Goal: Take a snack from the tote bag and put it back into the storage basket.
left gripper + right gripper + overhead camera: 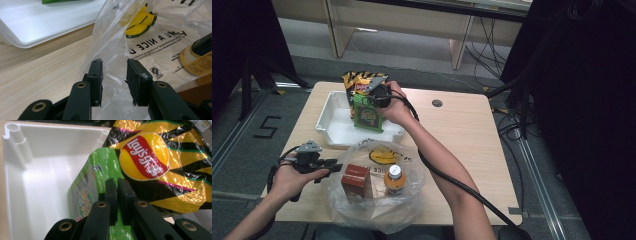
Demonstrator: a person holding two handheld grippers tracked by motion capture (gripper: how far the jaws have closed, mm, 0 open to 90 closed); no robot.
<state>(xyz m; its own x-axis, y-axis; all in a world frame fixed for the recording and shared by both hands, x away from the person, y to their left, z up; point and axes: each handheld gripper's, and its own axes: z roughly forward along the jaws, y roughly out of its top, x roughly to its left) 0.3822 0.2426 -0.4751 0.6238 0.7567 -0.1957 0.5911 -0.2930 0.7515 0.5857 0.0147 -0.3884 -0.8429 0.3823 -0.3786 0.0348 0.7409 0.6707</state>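
Pinching green snack pkt [100, 182] edge, right hand-held gripper [117, 187] clamped on it in white tray [37, 170], by chips bag [155, 162]

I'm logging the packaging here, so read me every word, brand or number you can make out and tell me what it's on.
"Lay's", seen upside down: red-and-yellow logo on the chip bag.
"A NICE": plastic bag, with letters cut off on either side.
"5": black mark on the floor.
Green snack packet: print too blurred to read.
Bottle label: too small.
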